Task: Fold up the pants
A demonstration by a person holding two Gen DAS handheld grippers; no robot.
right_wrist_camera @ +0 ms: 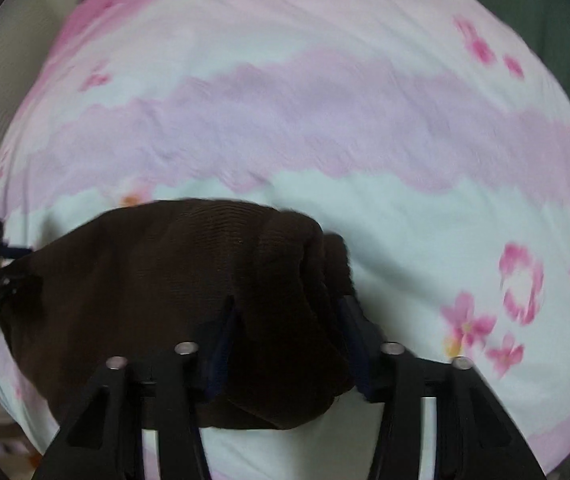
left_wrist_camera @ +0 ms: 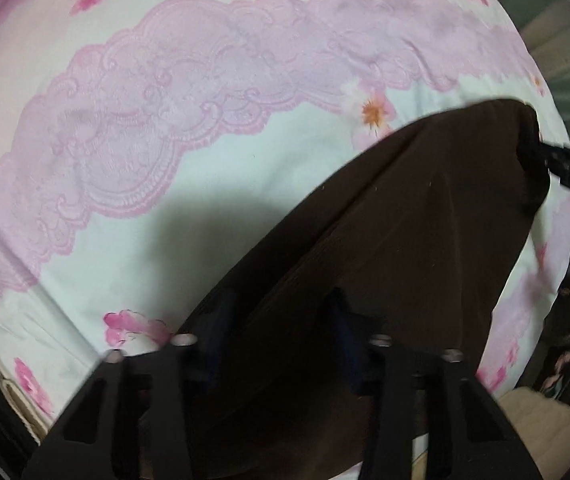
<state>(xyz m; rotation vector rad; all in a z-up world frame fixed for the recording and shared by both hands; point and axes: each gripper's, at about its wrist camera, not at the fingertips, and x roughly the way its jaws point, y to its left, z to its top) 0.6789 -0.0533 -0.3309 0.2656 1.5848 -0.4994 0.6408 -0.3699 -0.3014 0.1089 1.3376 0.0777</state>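
Pink-and-white floral bedding (left_wrist_camera: 189,168) with a broad lilac lace-pattern band fills both wrist views, its printed blossoms blurred in the right one. Dark brown pants (left_wrist_camera: 405,208) of soft, finely ribbed knit lie across the lower part of this bedspread, stretched between the two tools. The left gripper (left_wrist_camera: 281,320) is clenched on one end of the fabric, which covers most of its blue-padded fingers. The right gripper (right_wrist_camera: 289,320) grasps the opposite end, where the cloth bunches into thick rounded folds between its fingers. Each tool shows at the far edge of the other's view.
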